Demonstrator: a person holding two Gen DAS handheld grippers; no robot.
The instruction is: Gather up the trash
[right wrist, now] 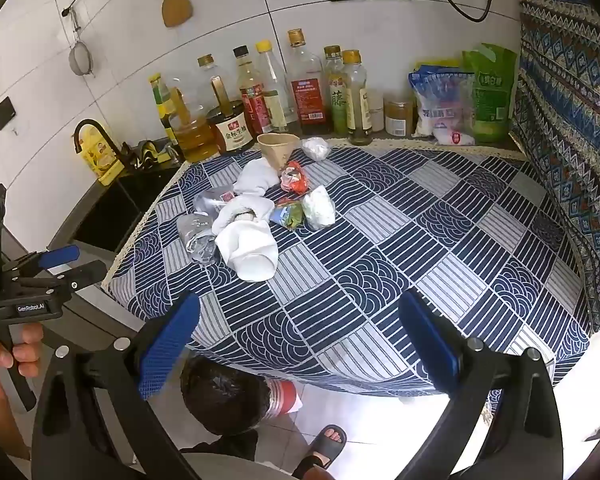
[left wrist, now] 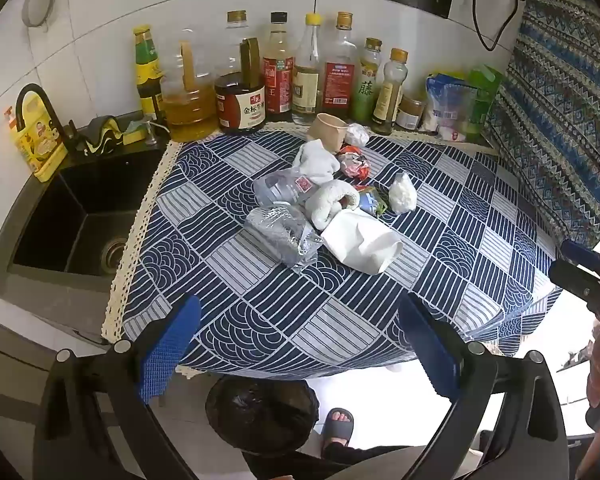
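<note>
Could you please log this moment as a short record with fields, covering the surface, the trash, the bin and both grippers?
surface: counter under a blue patterned cloth
trash: pile mid-cloth, including a paper cup, a crushed plastic bottle and white paper
bin: black-lined bin on the floor below the cloth's near edge
left gripper: open, holding nothing
right gripper: open, holding nothing
trash collected: cannot tell; the bin's contents are unclear

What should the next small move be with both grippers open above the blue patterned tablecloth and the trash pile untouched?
Probably reach the left gripper forward and down to the white crumpled paper sheet, the pile's nearest piece. Both grippers are open and empty, the right gripper too, and the black-lined trash bin waits on the floor just below the table's near edge.
</note>
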